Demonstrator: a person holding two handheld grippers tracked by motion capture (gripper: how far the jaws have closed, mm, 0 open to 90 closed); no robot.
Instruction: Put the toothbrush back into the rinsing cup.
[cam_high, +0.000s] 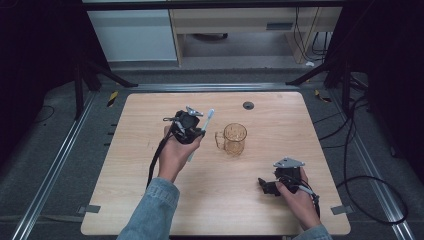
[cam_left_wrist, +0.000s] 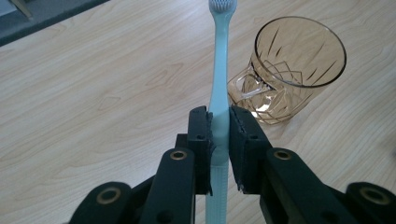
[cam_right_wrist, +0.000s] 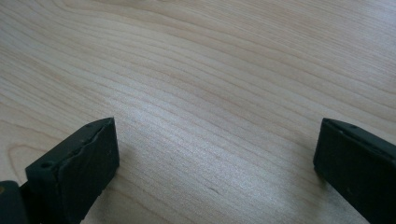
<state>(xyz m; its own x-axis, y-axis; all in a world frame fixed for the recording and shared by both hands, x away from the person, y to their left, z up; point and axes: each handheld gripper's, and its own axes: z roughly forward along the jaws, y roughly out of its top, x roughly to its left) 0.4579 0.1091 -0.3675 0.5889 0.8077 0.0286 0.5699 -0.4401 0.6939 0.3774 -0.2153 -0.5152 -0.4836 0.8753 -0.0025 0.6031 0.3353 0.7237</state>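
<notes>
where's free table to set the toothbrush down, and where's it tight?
Free: the table's left strip, from its left edge to the left gripper, and the far right corner beyond the glass mug. The near middle between the two forearms is bare too. Tight: the gap between the held toothbrush and the mug, and around the right gripper.

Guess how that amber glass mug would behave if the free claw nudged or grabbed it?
The amber glass mug stands upright on the table on a wide base, so a low nudge would probably slide it, not tip it. Its faceted walls look thick, so it is likely heavy for its size, hard and breakable. The glass may slip in the open right claw; the handle seems the safer grab.
</notes>
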